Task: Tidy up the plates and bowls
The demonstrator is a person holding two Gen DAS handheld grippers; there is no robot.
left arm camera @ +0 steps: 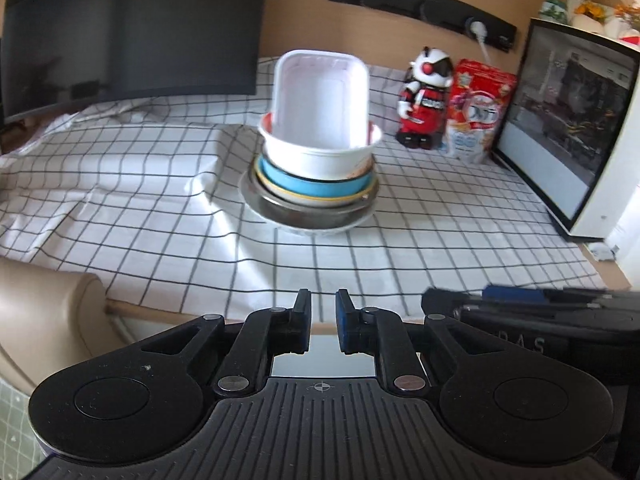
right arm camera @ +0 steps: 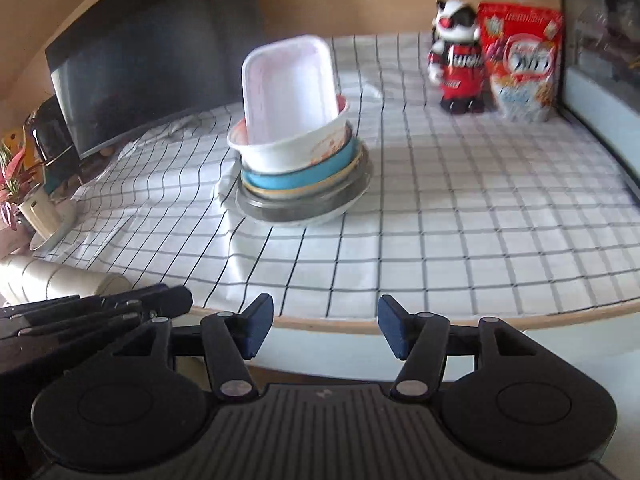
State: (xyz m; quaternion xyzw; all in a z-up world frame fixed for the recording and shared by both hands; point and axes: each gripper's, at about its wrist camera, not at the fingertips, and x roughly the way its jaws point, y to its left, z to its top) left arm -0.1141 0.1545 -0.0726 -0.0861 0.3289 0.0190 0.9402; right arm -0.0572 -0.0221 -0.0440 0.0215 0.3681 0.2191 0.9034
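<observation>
standing near the middle of the checked tablecloth (left arm camera: 160, 184) is the stack of dishes (left arm camera: 316, 192), well back from the table's front edge and apart from both grippers. at the bottom is lying a wide metal plate (left arm camera: 308, 216), and above it are nesting a yellow-rimmed dish (left arm camera: 320, 200), a blue bowl (left arm camera: 316, 188) and a white round bowl (left arm camera: 320, 156). a white rectangular container (left arm camera: 320, 96) is sitting on end inside the white bowl, its long axis running up and down and leaning slightly back, its open side facing the cameras.

the left gripper (left arm camera: 323, 322) is hovering over the near table edge with its fingers almost together, only a narrow gap between them, and is gripping nothing. the right gripper (right arm camera: 326, 330) is hanging at the same edge with its fingers spread about halfway, also empty. both are pointing toward the stack.

behind the stack to the right are standing a toy robot (left arm camera: 424, 100) and a red cereal bag (left arm camera: 478, 108), just beside each other. a dark monitor (left arm camera: 132, 32) is filling the back left, and a potted plant (right arm camera: 28, 200) is sitting at the far left in the right wrist view.
</observation>
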